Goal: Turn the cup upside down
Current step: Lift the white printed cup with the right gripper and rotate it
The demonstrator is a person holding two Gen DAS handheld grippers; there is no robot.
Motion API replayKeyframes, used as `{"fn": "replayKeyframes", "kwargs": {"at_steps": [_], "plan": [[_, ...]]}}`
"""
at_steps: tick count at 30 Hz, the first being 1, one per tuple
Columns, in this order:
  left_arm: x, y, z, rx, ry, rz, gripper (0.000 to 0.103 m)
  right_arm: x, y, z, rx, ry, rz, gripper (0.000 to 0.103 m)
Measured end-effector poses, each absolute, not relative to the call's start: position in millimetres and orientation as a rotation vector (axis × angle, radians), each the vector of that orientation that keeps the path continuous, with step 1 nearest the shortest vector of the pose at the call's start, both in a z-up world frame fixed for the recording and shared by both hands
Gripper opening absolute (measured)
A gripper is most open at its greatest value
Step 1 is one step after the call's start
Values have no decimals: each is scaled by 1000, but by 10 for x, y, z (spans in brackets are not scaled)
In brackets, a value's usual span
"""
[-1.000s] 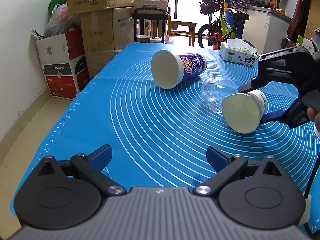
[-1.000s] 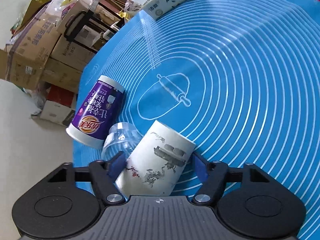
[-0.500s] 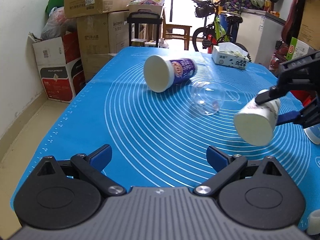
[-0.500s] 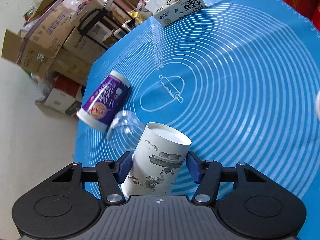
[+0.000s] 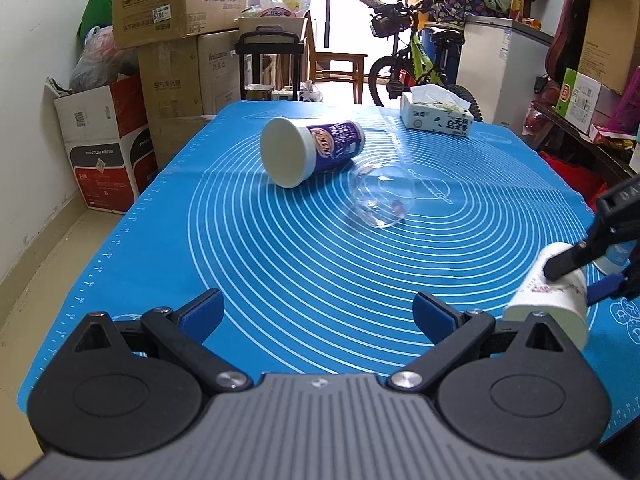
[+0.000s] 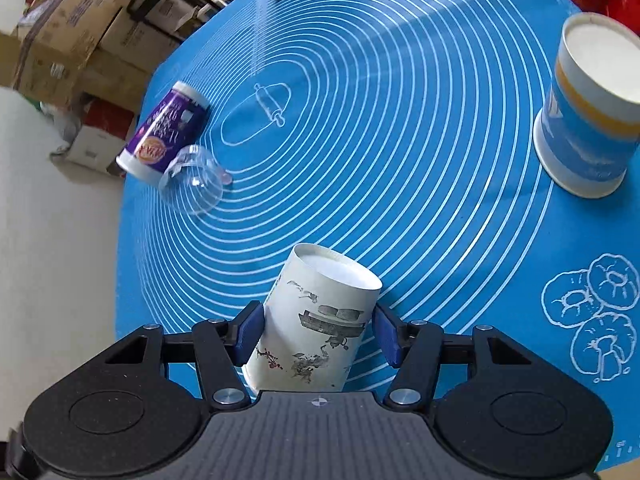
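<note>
My right gripper (image 6: 318,334) is shut on a white paper cup with ink drawings (image 6: 316,320), its base pointing away from the camera. In the left wrist view the same cup (image 5: 556,296) hangs mouth-down at the right edge, close over the blue mat (image 5: 304,264), with the right gripper's fingers (image 5: 568,260) clamped on it. My left gripper (image 5: 318,312) is open and empty over the mat's near edge. A purple cup (image 5: 312,148) and a clear plastic cup (image 5: 380,196) lie on their sides at mid-mat.
A blue-and-white paper cup (image 6: 588,108) stands upside down at the right of the mat. A tissue box (image 5: 436,116) sits at the far edge. Cardboard boxes (image 5: 160,52), a bicycle (image 5: 416,60) and a fridge stand beyond the table.
My right gripper has carried the white cup from beside the clear cup toward the near right of the mat and turned it mouth-down. The left gripper has drawn back slightly.
</note>
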State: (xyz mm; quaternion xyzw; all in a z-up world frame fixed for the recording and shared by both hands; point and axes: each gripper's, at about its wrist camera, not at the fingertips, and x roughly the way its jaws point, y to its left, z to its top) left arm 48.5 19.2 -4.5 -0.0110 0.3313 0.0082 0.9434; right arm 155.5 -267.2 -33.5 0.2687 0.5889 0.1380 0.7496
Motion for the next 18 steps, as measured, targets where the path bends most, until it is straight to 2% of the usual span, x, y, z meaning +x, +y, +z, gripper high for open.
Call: {"fn": "replayKeyframes", "kwargs": {"at_steps": [1,3,6,14,18], "plan": [[480,182,-39,-18,675,14,99,1563,-2661,-330,570,1278,294,66],[468,154,-29,-11,672,13,99,1582,-2642,-316,543,1267,294,71],[467,137,-25,-7,674,16,100,1582,-2620,-314,525,1257,300,73],[443,68,-12,2,671,13,99,1562,-2650,-331,517,1232,289,87],[427,28,16,8,668,8,99,1519,-2688,-285,505,1191,284,89]]}}
